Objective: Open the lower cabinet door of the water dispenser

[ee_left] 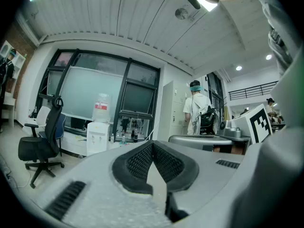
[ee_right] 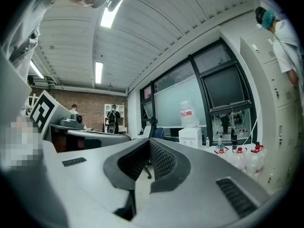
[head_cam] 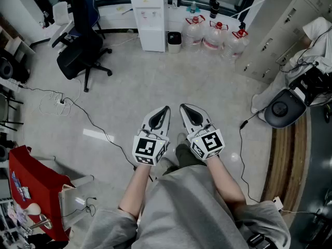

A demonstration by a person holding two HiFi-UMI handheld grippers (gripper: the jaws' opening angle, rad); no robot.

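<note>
both the left tool (head_cam: pixel 165 110) and the right tool (head_cam: pixel 184 108) are pressed together on nothing, well apart from the water dispenser (head_cam: pixel 149 14) across the floor (head_cam: pixel 155 82), whose lower cabinet door (head_cam: pixel 153 39) is probably a light, stiff, smooth panel, best hooked at its free edge.

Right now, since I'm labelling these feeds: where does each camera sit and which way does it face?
Head view: on the person's head, facing steeply down at the floor; forearms, left tool and right tool show.
Left gripper view: rides the left tool, level, toward the water dispenser and office chair; shut jaws show.
Right gripper view: rides the right tool, level, toward the water bottles; shut jaws show.
Shared: all three show the water dispenser.
</note>
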